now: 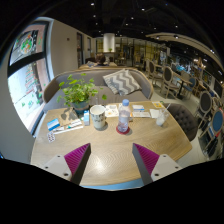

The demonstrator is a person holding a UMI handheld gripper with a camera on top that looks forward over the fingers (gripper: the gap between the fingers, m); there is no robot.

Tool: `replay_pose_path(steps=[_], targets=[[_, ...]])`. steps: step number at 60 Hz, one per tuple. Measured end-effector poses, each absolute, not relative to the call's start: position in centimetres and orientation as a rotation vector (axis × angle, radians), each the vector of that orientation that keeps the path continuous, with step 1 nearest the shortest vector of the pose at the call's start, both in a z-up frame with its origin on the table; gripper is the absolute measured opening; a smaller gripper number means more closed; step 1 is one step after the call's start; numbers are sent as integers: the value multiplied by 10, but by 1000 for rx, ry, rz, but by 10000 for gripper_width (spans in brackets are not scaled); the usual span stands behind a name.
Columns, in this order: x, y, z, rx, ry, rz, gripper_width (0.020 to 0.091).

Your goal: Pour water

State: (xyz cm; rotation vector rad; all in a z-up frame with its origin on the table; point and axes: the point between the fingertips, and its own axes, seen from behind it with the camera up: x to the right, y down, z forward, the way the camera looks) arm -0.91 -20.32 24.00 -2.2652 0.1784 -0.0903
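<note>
Seemingly smooth wooden table [105, 150]

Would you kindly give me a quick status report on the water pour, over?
Gripper open, empty, short of everything. Water bottle upright mid-table, beyond the fingers, untouched. Cup stands beside it. Path over the table unobstructed.

Green plant [78, 92]; chevron cushion [123, 81]

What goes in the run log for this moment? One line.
claw open, empty | bottle upright beyond it | cup beside bottle | pour not begun
</note>
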Motion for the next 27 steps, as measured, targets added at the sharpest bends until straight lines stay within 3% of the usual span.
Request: replay_pose_path(steps=[16, 27], targets=[[5, -221, 228, -2290, 139, -109, 851], [23, -220, 242, -2241, 49, -143, 854]])
